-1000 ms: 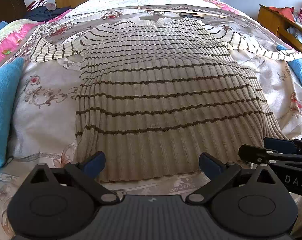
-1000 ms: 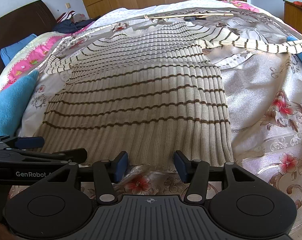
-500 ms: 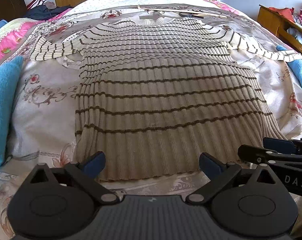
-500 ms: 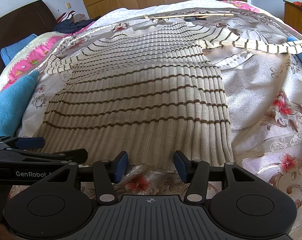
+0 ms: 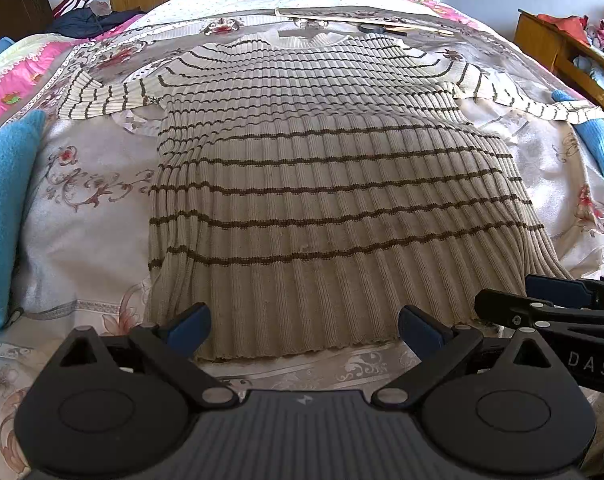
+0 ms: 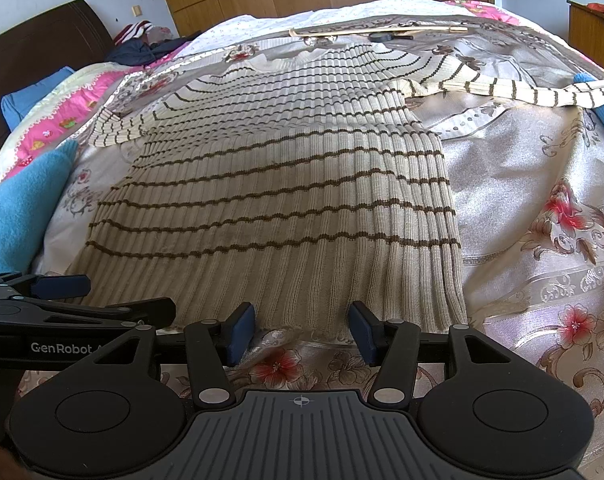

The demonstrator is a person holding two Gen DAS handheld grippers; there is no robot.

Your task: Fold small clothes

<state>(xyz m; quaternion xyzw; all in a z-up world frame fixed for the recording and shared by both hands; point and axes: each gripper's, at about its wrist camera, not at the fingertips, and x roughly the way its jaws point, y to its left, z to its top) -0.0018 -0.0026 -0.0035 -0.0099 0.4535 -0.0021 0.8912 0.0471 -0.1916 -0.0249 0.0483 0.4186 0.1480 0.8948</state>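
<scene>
A striped sweater [image 5: 333, 184] lies flat on the bed [image 5: 82, 240], sleeves spread to both sides, its bottom hem nearest the claws. The left claw [image 5: 303, 326] hangs released at the hem's left part, the hem edge showing between its spread fingers but untouched. The right claw [image 6: 302, 330] is likewise released, just short of the hem's right part, fingers clear of the knit.

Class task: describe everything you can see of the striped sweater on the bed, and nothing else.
The striped sweater is a ribbed knit, beige near the hem and paler cream toward the collar, crossed by thin dark brown stripes. It lies flat and unfolded on the floral bedspread, collar at the far end, both sleeves spread sideways. The open left gripper and open right gripper hover at its hem without clamping it.
</scene>
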